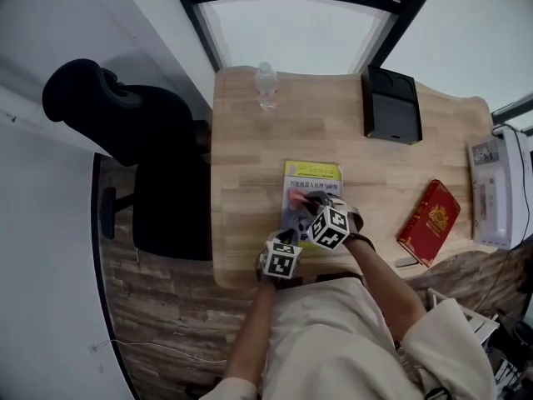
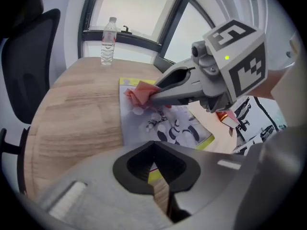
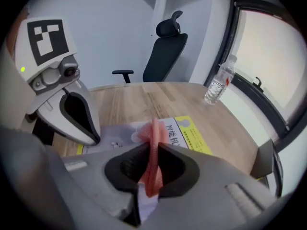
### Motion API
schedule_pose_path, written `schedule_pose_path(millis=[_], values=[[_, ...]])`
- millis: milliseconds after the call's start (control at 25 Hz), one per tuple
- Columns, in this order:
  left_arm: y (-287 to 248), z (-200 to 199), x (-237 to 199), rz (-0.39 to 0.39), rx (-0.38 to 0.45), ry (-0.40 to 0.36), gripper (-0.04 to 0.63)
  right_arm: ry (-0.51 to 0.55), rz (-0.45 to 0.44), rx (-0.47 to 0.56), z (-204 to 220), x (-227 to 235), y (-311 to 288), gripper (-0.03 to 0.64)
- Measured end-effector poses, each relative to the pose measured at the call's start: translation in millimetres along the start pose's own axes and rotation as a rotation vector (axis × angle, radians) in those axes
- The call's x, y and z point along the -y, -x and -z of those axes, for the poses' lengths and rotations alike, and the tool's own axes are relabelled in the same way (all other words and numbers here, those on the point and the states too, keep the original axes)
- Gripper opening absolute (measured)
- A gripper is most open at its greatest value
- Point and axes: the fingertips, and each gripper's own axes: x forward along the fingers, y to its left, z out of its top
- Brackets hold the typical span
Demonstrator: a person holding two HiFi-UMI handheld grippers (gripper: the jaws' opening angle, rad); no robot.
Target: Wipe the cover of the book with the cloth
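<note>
A book [image 1: 321, 176] with a grey and yellow cover lies flat on the wooden table [image 1: 241, 157], close to its near edge. My right gripper [image 1: 306, 200] is over the cover, shut on a pink cloth [image 3: 152, 143] that sticks out past the jaws onto the book [image 3: 189, 131]. From the left gripper view, the right gripper [image 2: 151, 96] holds the cloth [image 2: 138, 94] against the cover's far left part [image 2: 168, 123]. My left gripper [image 1: 288, 238] sits at the book's near left edge, its jaws [image 2: 156, 178] shut, with only a sliver of book corner and table seen through them.
A water bottle [image 1: 266, 84] stands at the table's far edge by the window. A black device [image 1: 391, 105] sits at the far right, a red book [image 1: 430, 221] at the near right, a white machine [image 1: 500, 190] beyond it. A black office chair [image 1: 150, 157] stands left of the table.
</note>
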Motion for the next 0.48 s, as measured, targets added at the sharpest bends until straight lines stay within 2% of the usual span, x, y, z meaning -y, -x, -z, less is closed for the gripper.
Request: schedule_pose_path(millis=[80,200,360,480], values=[[-2,1,0,0.007,-0.009,0.006,0.006,0.030,-0.012,0.007,-6,-1,-7,0.049],[-3,-1,-1,0.008,-0.039,0.020,0.006,0.134,-0.019,-0.013,-8,-1,-20,0.049],[5,-18,-5,-0.038,0.019,0.030,0.006,0.172,-0.055,-0.005,-13,2,-23,0.049],[1,-27,-11,-0.070,0.012,0.017,0.006,0.199,-0.073,0.002,-15,3,-25,0.049]])
